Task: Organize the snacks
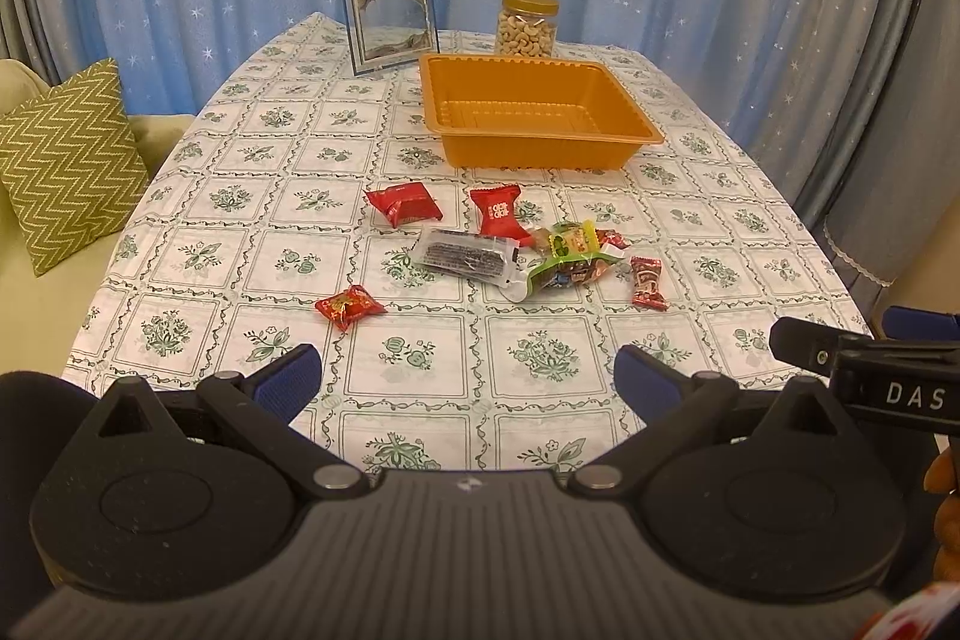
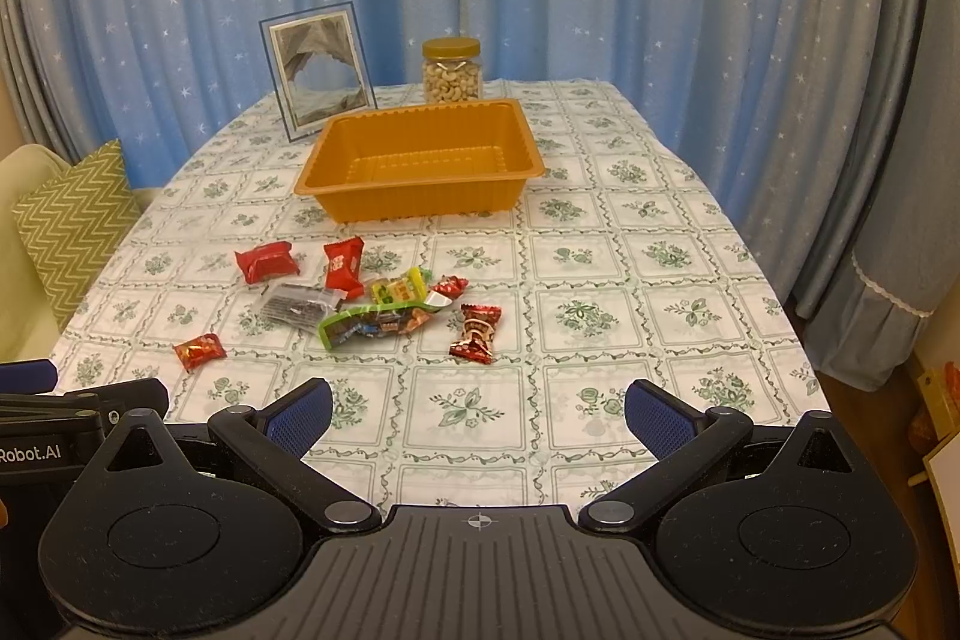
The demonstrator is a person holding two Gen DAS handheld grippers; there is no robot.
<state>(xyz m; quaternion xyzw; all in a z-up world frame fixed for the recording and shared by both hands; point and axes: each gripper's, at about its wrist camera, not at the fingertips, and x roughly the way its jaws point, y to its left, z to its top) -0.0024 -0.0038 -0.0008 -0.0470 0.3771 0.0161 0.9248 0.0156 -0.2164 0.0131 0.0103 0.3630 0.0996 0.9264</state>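
Seen from the left wrist, the left gripper (image 1: 467, 376) hangs over the near edge of the table (image 1: 180, 196) with its blue-padded jaws spread wide and nothing between them. The orange tray (image 1: 636, 100) serves as the landmark: it sits empty toward the far side of the patterned cloth, a jar of cashews (image 1: 527, 23) just behind it and a framed picture (image 1: 389, 13) behind its left corner. All the snacks lie on the cloth in front of the tray, none in it: two red packets (image 1: 403, 203), a clear-wrapped dark bar (image 1: 465, 256), a green-edged bag (image 1: 567, 263), a twisted red candy (image 1: 648, 283) and, nearest the camera and left of the heap, a small red-gold candy (image 1: 349, 305). Part of the right gripper (image 1: 864, 370) shows at the right edge. From the right wrist, the right gripper (image 2: 479, 415) is likewise spread apart and empty above the near cloth. Here the tray (image 2: 420, 199) lies ahead and slightly left, the jar (image 2: 451, 70) behind it, the picture (image 2: 318, 70) behind its left end. The snack heap (image 2: 366, 301) lies in front of the tray's left half, the twisted candy (image 2: 477, 333) at its right end. A zigzag cushion (image 2: 72, 220) lies far left of the tray, off the table.
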